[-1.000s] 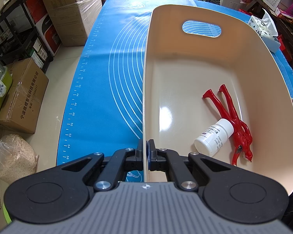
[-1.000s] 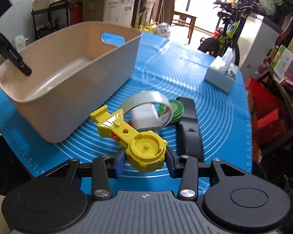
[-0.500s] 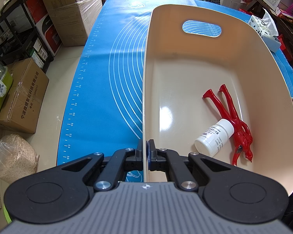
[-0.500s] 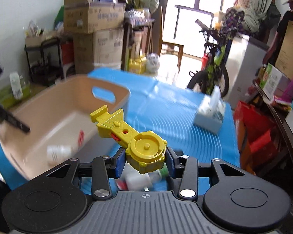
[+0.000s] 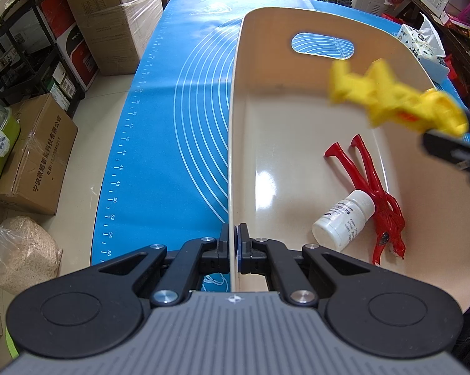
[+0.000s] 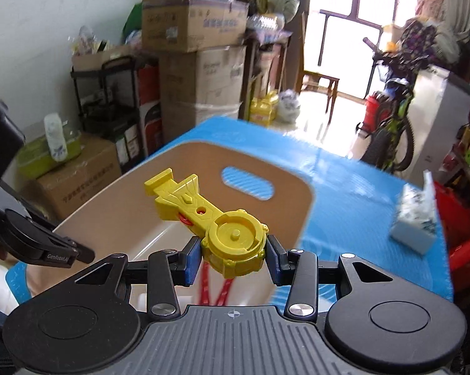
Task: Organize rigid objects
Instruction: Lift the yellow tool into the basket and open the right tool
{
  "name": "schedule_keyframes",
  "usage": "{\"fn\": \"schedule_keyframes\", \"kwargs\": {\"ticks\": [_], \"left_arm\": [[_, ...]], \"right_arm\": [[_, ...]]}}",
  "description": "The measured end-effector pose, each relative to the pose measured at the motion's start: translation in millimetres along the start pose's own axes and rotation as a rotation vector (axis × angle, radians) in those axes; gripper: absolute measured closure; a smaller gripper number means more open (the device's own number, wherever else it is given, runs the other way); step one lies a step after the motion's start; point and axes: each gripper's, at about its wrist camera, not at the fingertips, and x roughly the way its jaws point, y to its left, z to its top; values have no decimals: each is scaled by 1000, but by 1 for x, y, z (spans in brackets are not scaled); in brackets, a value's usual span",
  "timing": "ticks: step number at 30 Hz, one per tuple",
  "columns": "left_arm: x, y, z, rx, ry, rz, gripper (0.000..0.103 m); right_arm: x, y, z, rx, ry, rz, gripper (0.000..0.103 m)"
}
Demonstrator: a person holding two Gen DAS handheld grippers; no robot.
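A: Daylight pours through the window [image 6: 372,28] at the back, blown out to white, and it washes the floor beneath.

B: The left wrist view is evenly bright and sharp. A soft white glare patch sits on the bin [image 5: 266,175] floor, and faint shadows lie under the red tool [image 5: 375,200] and white bottle [image 5: 344,222].

A: The yellow toy [image 5: 397,103] is smeared by motion blur there, yet crisp in the right wrist view, where the background streaks instead.

B: Both views bend straight lines toward the edges; dark corners frame the right one.
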Motion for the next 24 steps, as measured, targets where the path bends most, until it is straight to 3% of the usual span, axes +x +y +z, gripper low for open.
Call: {"fn": "schedule_keyframes", "kwargs": {"ticks": [10, 18, 24], "left_arm": [[1, 0, 0, 3, 0, 2, 99], [1, -2, 1, 6, 0, 7, 98], [1, -2, 1, 5, 0, 7, 98]], "right_arm": [[44, 49, -2, -59, 133, 56, 53], [62, 51, -12, -60, 243, 50, 54], [43, 37, -8, -1, 181, 52, 52]]}}
